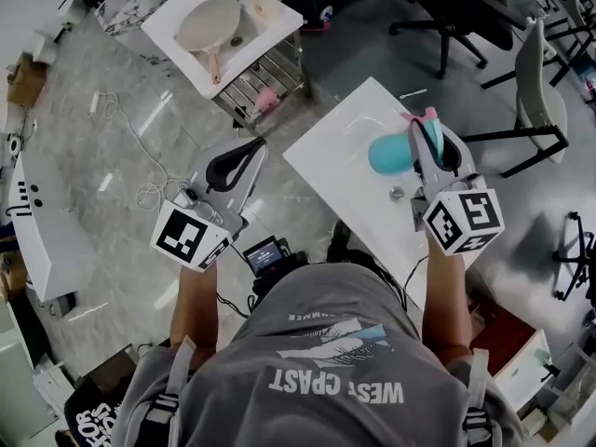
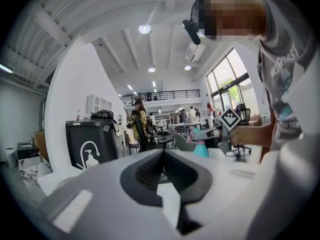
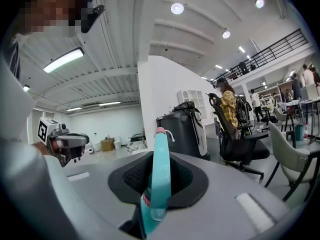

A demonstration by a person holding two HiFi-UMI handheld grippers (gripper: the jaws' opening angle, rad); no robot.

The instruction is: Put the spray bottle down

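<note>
The teal spray bottle [image 1: 389, 154] with a pink-tipped trigger head hangs over the white table [image 1: 340, 170] at the right of the head view. My right gripper [image 1: 432, 136] is shut on the bottle's head, and the round body sticks out to the left of the jaws. In the right gripper view the bottle's teal head [image 3: 160, 169] stands upright between the black pads. My left gripper [image 1: 250, 152] is held over the floor, left of the table, shut with nothing in it. From the left gripper view [image 2: 163, 156], the bottle [image 2: 201, 149] shows far off in the other gripper.
A second white table [image 1: 182, 7] holding a beige pan stands at the back, with a wire rack [image 1: 265, 82] under it. Office chairs [image 1: 535, 82] stand to the right. A white cable [image 1: 140, 161] lies on the floor. A small round fitting [image 1: 397, 193] sits in the table.
</note>
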